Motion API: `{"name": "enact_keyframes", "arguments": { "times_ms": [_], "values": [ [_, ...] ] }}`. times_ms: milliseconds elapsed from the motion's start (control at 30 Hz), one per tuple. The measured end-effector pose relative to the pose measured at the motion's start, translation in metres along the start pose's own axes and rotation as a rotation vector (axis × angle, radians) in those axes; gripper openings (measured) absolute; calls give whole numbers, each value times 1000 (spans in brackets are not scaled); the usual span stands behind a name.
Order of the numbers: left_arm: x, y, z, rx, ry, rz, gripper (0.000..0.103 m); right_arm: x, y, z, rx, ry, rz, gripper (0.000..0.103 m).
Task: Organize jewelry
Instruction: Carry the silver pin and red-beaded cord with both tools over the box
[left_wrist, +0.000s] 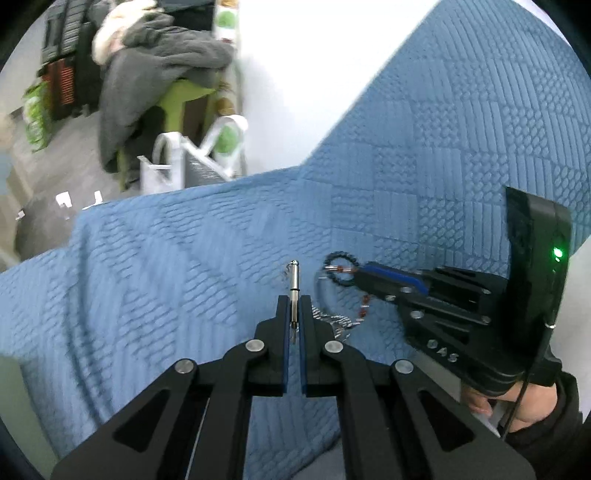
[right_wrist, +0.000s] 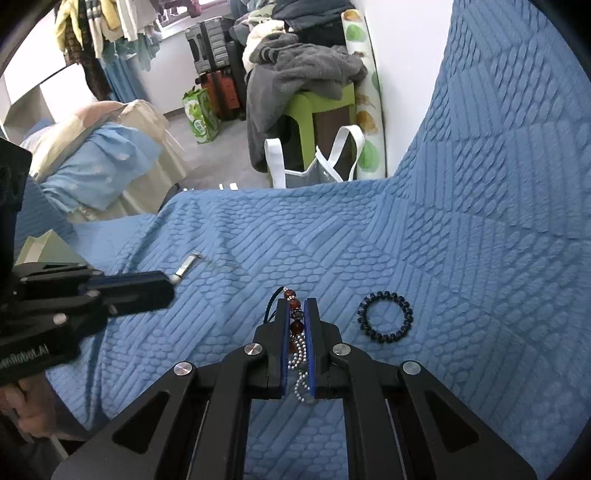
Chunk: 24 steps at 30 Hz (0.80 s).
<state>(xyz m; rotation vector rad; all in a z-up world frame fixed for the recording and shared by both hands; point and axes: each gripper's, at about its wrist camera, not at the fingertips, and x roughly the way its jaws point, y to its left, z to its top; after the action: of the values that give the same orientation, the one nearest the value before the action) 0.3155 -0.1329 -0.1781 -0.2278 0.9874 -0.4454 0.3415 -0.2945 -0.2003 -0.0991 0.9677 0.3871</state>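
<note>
My left gripper (left_wrist: 294, 301) is shut on a thin silver bar pendant (left_wrist: 294, 284) that sticks out past the tips, with a fine chain trailing from it. It also shows in the right wrist view (right_wrist: 185, 268), held by the left gripper (right_wrist: 162, 282). My right gripper (right_wrist: 299, 306) is shut on a bracelet of red-brown beads (right_wrist: 295, 314), with a silver ball chain (right_wrist: 300, 363) hanging between the jaws. A dark beaded ring bracelet (right_wrist: 386, 314) lies on the blue quilt to the right. In the left wrist view the right gripper (left_wrist: 364, 275) is beside that bracelet (left_wrist: 340, 269).
The blue quilted cover (right_wrist: 461, 240) spreads over the work surface and rises at the right. Beyond its far edge stand a white tote bag (right_wrist: 314, 162), a green stool with grey clothes (right_wrist: 317, 107) and suitcases (right_wrist: 214, 55). A bundle of blue and cream cloth (right_wrist: 99, 166) lies at left.
</note>
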Motion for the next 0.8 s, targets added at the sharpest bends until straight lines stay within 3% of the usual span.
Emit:
{"name": "enact_keyframes", "arguments": {
  "times_ms": [133,467,800],
  "values": [
    [-21,7,-10,-43,-15,30,3,-14,6,-3,-18,-10,-38,6],
    [-73,19,-31,-115,-64,94,3,-47,16,-13,4,-28,-10,6],
    [-121,35,-52,-176,-60,148,3,-68,59,-23,-12,-27,12,6]
  ]
}}
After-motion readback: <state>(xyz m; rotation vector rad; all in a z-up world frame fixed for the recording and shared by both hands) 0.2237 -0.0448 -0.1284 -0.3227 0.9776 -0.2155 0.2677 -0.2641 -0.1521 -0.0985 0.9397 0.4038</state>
